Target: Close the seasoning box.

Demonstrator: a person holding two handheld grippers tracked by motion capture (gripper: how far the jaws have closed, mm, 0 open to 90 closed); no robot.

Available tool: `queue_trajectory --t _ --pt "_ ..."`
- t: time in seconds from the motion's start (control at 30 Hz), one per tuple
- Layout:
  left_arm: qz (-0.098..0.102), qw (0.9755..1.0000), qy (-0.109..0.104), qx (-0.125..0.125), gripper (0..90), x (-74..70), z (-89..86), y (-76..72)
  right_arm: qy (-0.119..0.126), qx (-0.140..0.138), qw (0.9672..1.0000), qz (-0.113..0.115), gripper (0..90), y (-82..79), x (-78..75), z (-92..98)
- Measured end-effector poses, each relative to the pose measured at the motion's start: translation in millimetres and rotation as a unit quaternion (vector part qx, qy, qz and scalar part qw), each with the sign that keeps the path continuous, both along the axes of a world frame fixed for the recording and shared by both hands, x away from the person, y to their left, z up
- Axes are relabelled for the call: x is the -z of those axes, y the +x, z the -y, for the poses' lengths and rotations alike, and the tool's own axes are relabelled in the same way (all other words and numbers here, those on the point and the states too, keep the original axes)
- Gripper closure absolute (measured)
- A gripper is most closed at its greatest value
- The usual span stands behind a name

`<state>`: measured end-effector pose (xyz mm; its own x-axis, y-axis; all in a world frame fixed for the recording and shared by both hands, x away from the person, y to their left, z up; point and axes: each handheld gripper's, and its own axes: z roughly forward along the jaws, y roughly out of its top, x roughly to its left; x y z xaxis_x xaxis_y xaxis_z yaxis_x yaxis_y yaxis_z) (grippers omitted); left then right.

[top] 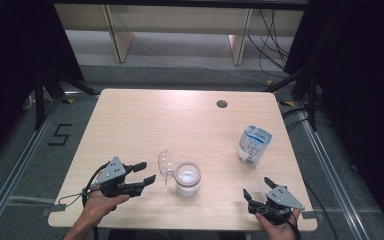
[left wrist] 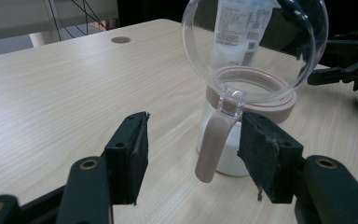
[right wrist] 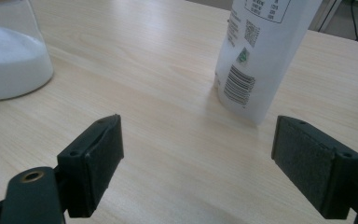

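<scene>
While the left gripper (top: 148, 172) hovered just left of the small clear glass jar of white powder with its pinkish-beige rim (top: 188, 179), its jaws stood apart with nothing clamped between them. That jar sat near the middle of the pale wooden surface (top: 145, 120), toward its near edge. Its round clear plastic lid (top: 166, 164) was swung open and stood upright on the jar's left side. In the left gripper view, the lid's beige latch tab (left wrist: 213, 148) hung down in the gap between the jaws, close to the right-hand pad, though whether it touched could not be told. At the near right, the right gripper (top: 257, 188) was released and empty. A white and blue soft plastic pouch (top: 253, 145) stood upright beyond it, far right of the jar.
</scene>
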<state>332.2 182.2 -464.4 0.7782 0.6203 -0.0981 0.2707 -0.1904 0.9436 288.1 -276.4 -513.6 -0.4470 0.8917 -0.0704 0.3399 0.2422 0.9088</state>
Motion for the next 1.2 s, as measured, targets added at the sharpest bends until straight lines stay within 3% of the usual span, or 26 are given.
queue_trajectory --t 0.27,0.43,0.57,0.6,0.63,0.7,0.73,0.8,0.97,1.0,1.03,1.2 --pt "0.005 0.9999 -0.006 0.008 45.1 -3.7 4.9 0.4 0.0 -0.001 1.0 -0.002 18.0 -3.7 -1.1 1.1" --pt "0.009 0.9999 0.003 0.011 49.0 -5.8 6.6 -0.5 -0.004 -0.006 1.0 -0.002 18.9 -4.9 -1.5 -0.1" --pt "0.012 0.9998 -0.003 0.018 54.9 -6.8 9.7 1.4 0.008 0.007 0.9999 -0.013 19.1 -8.6 -1.8 -2.8" --pt "0.011 0.9998 -0.005 0.017 56.8 -7.4 10.8 1.0 -0.007 0.001 1.0 0.004 19.2 -6.7 -1.5 -1.1" --pt "0.014 0.9998 0.001 0.015 59.2 -9.2 11.1 0.5 0.002 0.002 1.0 -0.009 19.3 -8.4 -1.8 -2.5" --pt "0.022 0.9996 0.002 0.017 64.9 -11.2 12.5 0.8 -0.015 -0.006 0.9998 0.008 19.5 -6.8 -2.0 -0.8" --pt "0.028 0.9994 0.002 0.02 66.9 -12.3 13.3 1.1 0.003 0.003 0.9999 -0.009 19.6 -9.6 -1.8 -3.5" --pt "0.031 0.9992 0.006 0.023 71.2 -15.2 14.4 0.3 0.003 0.0 1.0 -0.006 19.7 -9.0 -2.0 -2.7" --pt "0.038 0.9989 0.011 0.024 75.7 -17.5 17.6 1.0 0.0 -0.003 1.0 -0.004 20.2 -9.0 -2.9 -2.3" --pt "0.039 0.9988 0.013 0.026 76.0 -17.9 18.0 1.1 -0.01 -0.005 0.9999 0.009 20.2 -7.9 -3.1 -1.7" --pt "0.038 0.9989 0.012 0.025 76.1 -18.0 18.8 1.0 -0.002 -0.008 1.0 -0.002 20.3 -8.9 -3.3 -3.1" --pt "0.04 0.9986 0.015 0.031 78.0 -19.8 21.8 1.3 -0.009 -0.008 0.9999 0.0 20.7 -8.7 -3.5 -3.9"
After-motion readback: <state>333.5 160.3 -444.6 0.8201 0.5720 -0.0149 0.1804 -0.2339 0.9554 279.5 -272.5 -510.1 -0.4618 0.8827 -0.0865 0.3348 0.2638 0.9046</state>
